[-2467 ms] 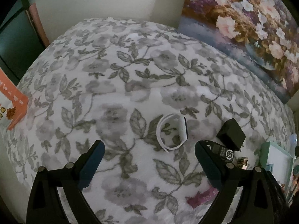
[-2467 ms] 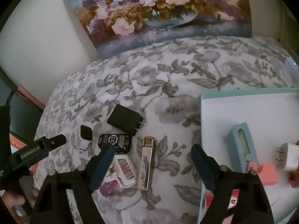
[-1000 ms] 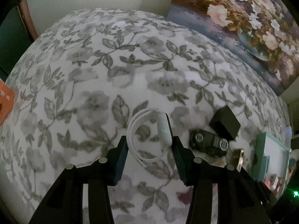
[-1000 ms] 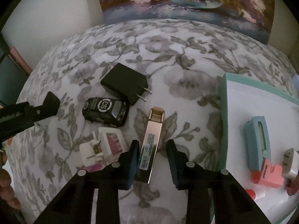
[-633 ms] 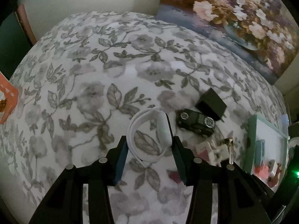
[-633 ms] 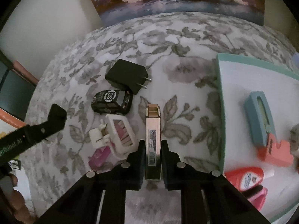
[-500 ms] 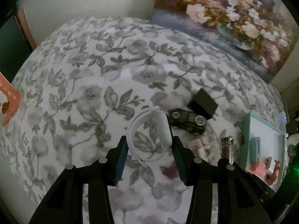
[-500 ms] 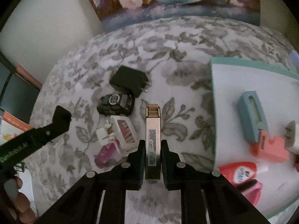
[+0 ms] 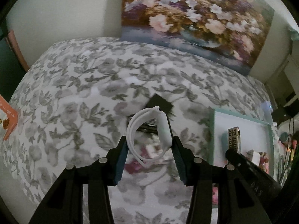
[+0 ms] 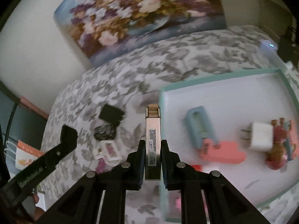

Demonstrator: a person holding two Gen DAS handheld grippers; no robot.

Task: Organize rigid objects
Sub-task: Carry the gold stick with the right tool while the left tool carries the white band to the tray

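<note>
Low in the middle of the left wrist view, the left gripper (image 9: 150, 149) is clamped on a white wristband (image 9: 149, 134), its looped strap pinched between the two blue-padded fingers and carried clear of the flowered bedspread (image 9: 74, 93). Behind the band, near the centre of that frame, a black charger (image 9: 158, 103) lies on the cloth. In the right wrist view, bottom centre, the right gripper (image 10: 153, 160) is closed tight on a slim metal lighter (image 10: 153, 141), which stands up along the fingers with its cap just over the left edge of the teal-rimmed tray (image 10: 214, 78). In the tray, right half of the frame, lie a light blue case (image 10: 200, 128), a pink block (image 10: 224, 152) touching it, and a white plug (image 10: 260, 136). A flower painting (image 10: 142, 15) leans against the wall across the top.
</note>
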